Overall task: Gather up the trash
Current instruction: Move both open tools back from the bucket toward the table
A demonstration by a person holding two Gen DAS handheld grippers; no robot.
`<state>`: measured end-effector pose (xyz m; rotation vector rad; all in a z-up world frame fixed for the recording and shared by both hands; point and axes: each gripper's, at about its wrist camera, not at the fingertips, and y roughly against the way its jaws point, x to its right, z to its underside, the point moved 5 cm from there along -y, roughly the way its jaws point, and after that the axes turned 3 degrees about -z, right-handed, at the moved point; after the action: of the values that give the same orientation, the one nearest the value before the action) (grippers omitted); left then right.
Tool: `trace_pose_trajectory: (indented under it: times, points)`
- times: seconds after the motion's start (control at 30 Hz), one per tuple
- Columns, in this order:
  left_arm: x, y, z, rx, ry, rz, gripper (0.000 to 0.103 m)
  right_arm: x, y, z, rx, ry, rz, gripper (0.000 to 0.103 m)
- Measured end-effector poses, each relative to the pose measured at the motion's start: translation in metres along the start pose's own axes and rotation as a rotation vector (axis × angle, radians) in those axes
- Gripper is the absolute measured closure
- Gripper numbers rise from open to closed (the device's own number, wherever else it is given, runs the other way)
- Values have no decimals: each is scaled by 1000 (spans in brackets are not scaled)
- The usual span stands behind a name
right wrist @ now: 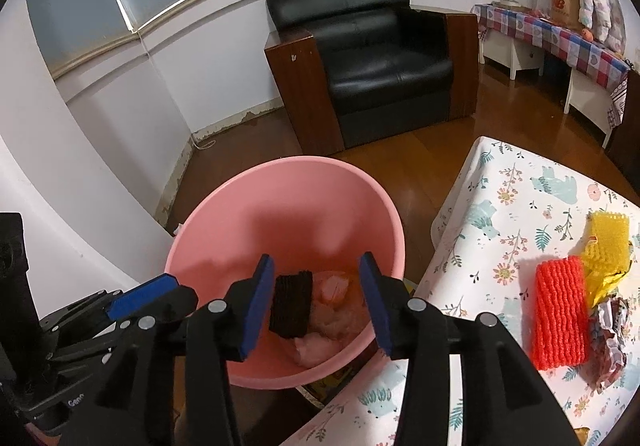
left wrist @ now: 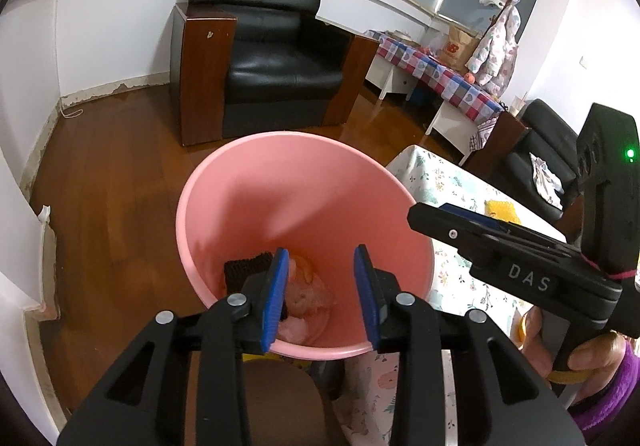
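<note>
Both grippers hang over the pink bin (right wrist: 280, 214), and neither has anything in it: the left gripper (left wrist: 322, 296) stands with its blue pads apart, nothing between them but the view down into the bin, and the right gripper (right wrist: 316, 306) is just the same, jaws apart and empty. Down at the bottom of the bin lie a black mesh piece (right wrist: 291, 306) and some pale pink crumpled scraps (right wrist: 334, 310), so that load looks delivered. This reads as the drop step, right at its end. Now look to the table (right wrist: 500, 206) just beside the bin, under its floral cloth: more trash waits there, a red foam net (right wrist: 560, 310), a yellow foam net (right wrist: 608, 238) touching its far corner, and a crumpled foil wrapper (right wrist: 612, 338) right against the red one. The next move, I'd say, calls for the right gripper to swing across to that cluster, jaws wide, and come down on the red net, which lies nearest and flat. It looks soft and springy, so a firm squeeze should do. Pieces are bunched together, mind, so a clean single pick may take care.
</note>
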<state>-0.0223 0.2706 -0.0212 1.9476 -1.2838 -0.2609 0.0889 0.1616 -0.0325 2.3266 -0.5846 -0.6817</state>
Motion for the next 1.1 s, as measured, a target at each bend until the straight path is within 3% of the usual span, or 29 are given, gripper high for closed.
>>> trace_pose_trajectory:
  times: [0.47, 0.77, 1.1]
  points:
    - [22, 15, 3, -3, 3, 72, 69, 24, 55, 15, 67, -41, 33, 59]
    - [67, 18, 5, 20, -109, 90, 69, 64, 110, 36, 117, -85, 100, 59]
    - [124, 3, 20, -25, -230, 144, 69, 132, 163, 67, 180, -207, 181, 59]
